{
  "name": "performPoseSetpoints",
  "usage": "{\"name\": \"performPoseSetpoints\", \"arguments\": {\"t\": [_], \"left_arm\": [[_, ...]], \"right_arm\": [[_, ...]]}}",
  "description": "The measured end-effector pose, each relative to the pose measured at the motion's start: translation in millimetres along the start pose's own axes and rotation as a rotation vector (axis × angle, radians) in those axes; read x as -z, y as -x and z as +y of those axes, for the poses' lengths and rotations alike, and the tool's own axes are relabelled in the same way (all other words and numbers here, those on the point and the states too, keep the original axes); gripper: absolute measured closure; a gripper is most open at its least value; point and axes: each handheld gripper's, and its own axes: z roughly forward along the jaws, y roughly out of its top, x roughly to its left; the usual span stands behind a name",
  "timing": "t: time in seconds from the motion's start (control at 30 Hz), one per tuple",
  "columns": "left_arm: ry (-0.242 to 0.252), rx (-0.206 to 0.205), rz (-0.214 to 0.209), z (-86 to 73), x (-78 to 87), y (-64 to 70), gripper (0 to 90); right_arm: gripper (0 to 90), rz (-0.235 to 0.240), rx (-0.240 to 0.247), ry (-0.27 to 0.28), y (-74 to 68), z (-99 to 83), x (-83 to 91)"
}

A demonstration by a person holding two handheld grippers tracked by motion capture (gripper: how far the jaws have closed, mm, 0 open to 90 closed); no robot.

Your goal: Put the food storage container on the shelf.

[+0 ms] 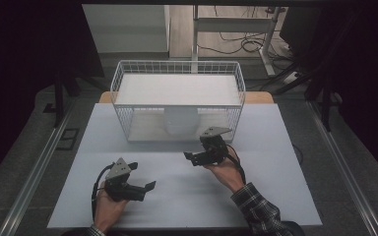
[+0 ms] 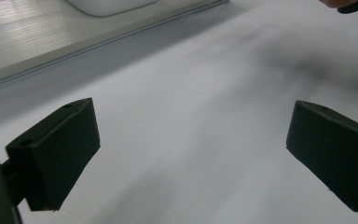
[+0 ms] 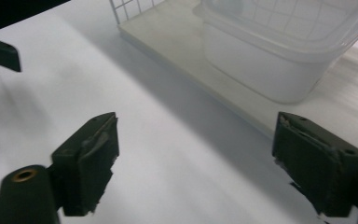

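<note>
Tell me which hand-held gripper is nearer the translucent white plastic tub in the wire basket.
Right. The right hand-held gripper is just in front of the translucent white plastic tub; the left hand-held gripper sits farther back toward the person and to the left.

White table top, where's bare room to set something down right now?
The white table top is bare left of the white wire basket, right of it, and along the near edge between the hands. Crowded: under the basket, where a translucent plastic container sits, with the right tool just before it.
</note>
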Motion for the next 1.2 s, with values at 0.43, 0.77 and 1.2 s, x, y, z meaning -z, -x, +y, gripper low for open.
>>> {"name": "performPoseSetpoints", "arguments": {"t": [0.43, 0.77, 1.2], "left_arm": [[-0.011, -0.004, 0.002, -0.1, 0.8, -0.4, 2.0], [-0.01, -0.01, -0.004, -0.6, 1.4, 0.2, 3.5], [-0.019, -0.015, -0.005, -1.0, 0.8, 1.2, 4.7]], "right_arm": [[3.2, -0.01, 0.011, -0.032, 0.5, -19.9, 14.3], [2.5, -0.018, 0.008, -0.024, -2.7, -29.6, 25.8], [1.4, -0.026, 0.021, -0.018, -10.1, -44.5, 43.1]]}}
